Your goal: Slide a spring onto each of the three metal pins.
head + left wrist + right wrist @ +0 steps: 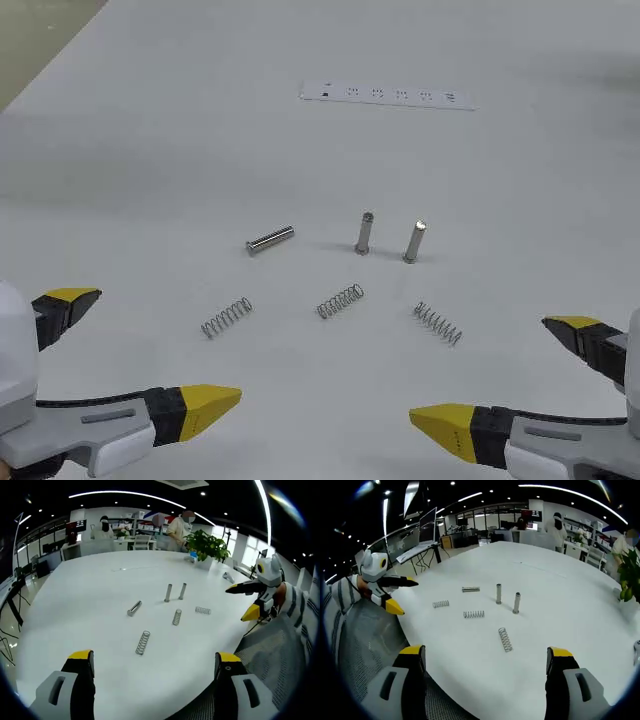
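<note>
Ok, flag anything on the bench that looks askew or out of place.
The left metal pin lies on its side, while the middle pin and right pin stand on end. Nothing else looks odd.

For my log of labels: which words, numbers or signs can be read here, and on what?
No text is readable.
White strip on the table: small dark marks, too small to read.
Monitor behind the table: blurred, unreadable.
</note>
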Demonstrator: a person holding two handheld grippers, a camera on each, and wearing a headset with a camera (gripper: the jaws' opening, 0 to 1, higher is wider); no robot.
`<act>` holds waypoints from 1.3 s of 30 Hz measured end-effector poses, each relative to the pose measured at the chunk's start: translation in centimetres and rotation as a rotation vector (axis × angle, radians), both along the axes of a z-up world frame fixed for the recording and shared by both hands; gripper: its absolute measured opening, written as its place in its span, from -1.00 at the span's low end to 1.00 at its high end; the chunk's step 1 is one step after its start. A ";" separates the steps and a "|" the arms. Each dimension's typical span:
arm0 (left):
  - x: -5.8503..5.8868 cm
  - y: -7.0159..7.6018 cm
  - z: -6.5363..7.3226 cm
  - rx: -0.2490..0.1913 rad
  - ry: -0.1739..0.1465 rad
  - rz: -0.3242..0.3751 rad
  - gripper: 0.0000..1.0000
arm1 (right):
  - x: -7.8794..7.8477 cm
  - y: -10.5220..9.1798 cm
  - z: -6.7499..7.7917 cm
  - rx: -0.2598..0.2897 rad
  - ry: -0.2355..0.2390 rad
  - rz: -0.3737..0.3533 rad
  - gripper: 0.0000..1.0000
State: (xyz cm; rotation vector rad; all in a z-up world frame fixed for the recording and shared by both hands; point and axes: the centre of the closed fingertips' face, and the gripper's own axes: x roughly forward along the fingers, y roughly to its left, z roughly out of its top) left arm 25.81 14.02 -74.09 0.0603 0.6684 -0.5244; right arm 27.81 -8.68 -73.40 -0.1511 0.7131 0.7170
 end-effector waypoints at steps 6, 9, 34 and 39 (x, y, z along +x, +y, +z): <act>-0.1 0.0 -0.1 0.005 0.014 -0.004 0.96 | 0.0 0.2 0.0 -0.001 0.003 0.009 0.99; 0.0 0.0 0.0 0.007 0.008 -0.005 0.96 | 0.0 0.3 0.0 -0.002 0.006 0.011 0.99; -0.5 -0.1 -0.6 -0.040 0.056 0.013 0.96 | 0.2 0.1 -0.3 -0.025 0.011 0.010 0.99; -0.4 0.0 -0.6 -0.035 0.053 0.014 0.96 | 0.3 0.2 -0.3 -0.029 0.010 0.014 0.99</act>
